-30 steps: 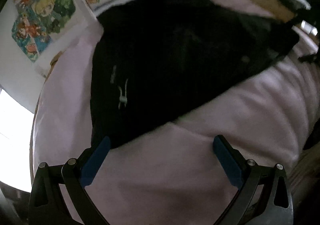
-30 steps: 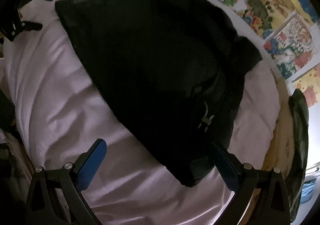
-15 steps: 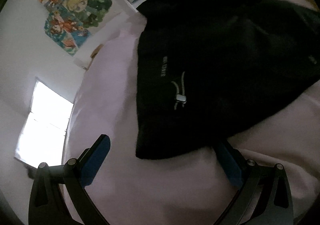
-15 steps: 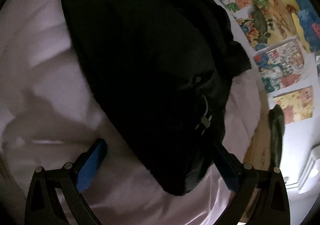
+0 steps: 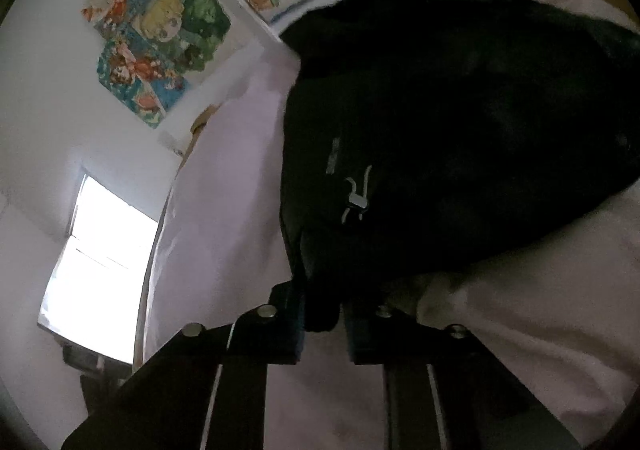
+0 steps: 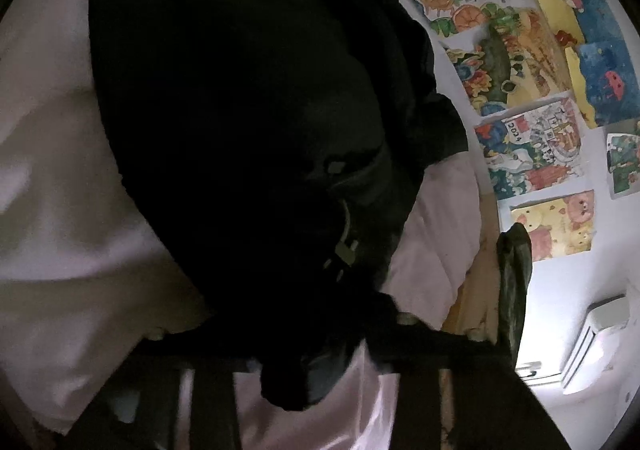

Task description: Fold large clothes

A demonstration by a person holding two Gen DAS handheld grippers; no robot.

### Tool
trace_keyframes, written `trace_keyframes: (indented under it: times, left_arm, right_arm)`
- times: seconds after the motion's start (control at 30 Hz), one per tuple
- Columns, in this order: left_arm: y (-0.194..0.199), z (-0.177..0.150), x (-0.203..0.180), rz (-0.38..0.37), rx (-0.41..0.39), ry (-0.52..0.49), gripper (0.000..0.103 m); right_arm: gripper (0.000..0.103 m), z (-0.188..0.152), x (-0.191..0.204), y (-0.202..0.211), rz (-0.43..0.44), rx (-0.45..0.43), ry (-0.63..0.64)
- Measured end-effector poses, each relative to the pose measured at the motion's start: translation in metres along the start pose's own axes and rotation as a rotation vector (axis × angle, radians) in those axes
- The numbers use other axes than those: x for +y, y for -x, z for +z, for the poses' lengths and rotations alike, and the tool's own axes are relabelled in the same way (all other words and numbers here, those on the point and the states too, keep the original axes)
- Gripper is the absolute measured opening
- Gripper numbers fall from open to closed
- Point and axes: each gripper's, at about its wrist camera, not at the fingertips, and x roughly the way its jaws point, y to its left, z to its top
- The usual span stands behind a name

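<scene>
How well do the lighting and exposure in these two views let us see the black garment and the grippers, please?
Left wrist view: the window is blown out, and the black garment shows little but its white cord. Right wrist view: darker still, the garment nearly featureless, the right hand-held gripper underexposed.

A large black garment (image 5: 460, 138) is spread in a rumpled heap across a pale pink bed (image 5: 224, 210), its upper part bunched toward the wall. A pale drawstring with a toggle (image 5: 358, 196) and a small grey label (image 5: 332, 156) are seen near its lower hem (the fabric is too dark for seams to be made out). Two near corners of the hem are pinched and drawn up off the sheet, one in each wrist view (image 6: 296, 382).
</scene>
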Motion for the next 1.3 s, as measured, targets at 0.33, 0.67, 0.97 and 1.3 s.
trace_keyframes:
  times: [0.33, 0.67, 0.97, 1.3]
  left_arm:
    - [0.105, 0.027, 0.041, -0.086, -0.206, 0.256, 0.004]
    - [0.203, 0.021, 0.066, -0.152, -0.403, 0.393, 0.003]
    - [0.233, 0.035, 0.074, -0.159, -0.470, 0.422, 0.002]
    - [0.221, 0.043, 0.072, -0.176, -0.432, 0.441, 0.002]
  right_arm:
    - [0.012, -0.008, -0.085, 0.077, 0.053, -0.109, -0.310]
    - [0.011, -0.042, -0.122, 0.171, 0.064, -0.278, -0.539]
    - [0.011, -0.051, -0.144, 0.205, 0.067, -0.341, -0.739]
    - [0.012, -0.051, -0.146, 0.193, 0.120, -0.280, -0.795]
